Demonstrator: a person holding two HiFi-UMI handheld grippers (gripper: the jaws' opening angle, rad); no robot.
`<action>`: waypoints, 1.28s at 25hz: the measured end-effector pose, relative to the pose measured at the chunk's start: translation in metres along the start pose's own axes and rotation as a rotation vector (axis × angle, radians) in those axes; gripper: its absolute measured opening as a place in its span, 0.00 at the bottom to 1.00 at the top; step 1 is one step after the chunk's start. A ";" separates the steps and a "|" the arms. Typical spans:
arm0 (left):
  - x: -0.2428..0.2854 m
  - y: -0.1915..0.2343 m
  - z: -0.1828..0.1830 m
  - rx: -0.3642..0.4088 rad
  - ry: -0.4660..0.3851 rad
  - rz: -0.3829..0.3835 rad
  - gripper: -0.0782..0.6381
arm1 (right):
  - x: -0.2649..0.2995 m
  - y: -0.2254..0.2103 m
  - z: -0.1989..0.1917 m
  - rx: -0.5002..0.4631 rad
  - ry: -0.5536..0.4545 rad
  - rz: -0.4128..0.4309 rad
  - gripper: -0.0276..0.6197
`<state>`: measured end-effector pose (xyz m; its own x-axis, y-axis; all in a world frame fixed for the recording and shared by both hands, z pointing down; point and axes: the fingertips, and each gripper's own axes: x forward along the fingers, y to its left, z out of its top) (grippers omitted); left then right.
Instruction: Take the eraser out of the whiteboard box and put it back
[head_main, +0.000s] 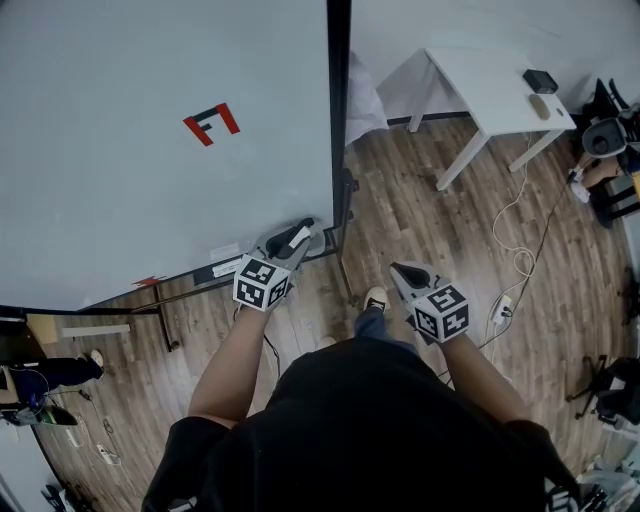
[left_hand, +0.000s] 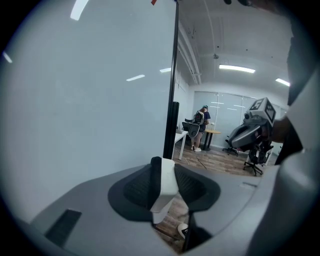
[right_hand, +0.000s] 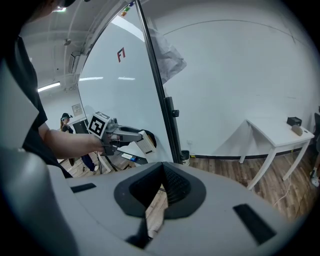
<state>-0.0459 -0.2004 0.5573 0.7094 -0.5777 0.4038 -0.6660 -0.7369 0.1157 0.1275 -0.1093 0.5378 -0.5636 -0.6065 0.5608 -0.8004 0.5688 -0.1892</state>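
We read the left gripper (head_main: 298, 236) clamped on the eraser (left_hand: 169, 175), just off the whiteboard (head_main: 150, 150)'s lower right corner. Right gripper (right_hand: 161, 187) closed, empty. Eraser probably light: rigid shell, soft felt; we would grip across the hard sides.

White eraser (left_hand: 167, 182) with a black felt side, pinched upright between left fingers (left_hand: 135, 187).

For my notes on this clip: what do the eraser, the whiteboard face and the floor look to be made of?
Eraser: smooth white body, likely plastic, with a dark matte strip along one side, possibly felt.
Whiteboard: glossy pale panel that shows sharp bright reflections; what the coating is cannot be told.
Floor: brown planks with visible grain, either wood or wood-look laminate; the look leaves that open.
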 end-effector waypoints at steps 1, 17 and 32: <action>-0.002 0.001 0.002 -0.006 -0.006 0.003 0.32 | 0.000 0.001 0.000 0.001 -0.001 0.003 0.03; -0.043 0.009 -0.002 -0.023 -0.032 0.050 0.32 | 0.000 0.022 -0.003 -0.014 -0.004 0.012 0.03; -0.086 0.012 -0.035 -0.049 0.003 0.091 0.32 | -0.002 0.045 -0.006 -0.033 -0.013 0.014 0.03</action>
<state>-0.1234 -0.1467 0.5559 0.6446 -0.6403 0.4178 -0.7383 -0.6633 0.1226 0.0942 -0.0792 0.5333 -0.5773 -0.6057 0.5476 -0.7855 0.5951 -0.1697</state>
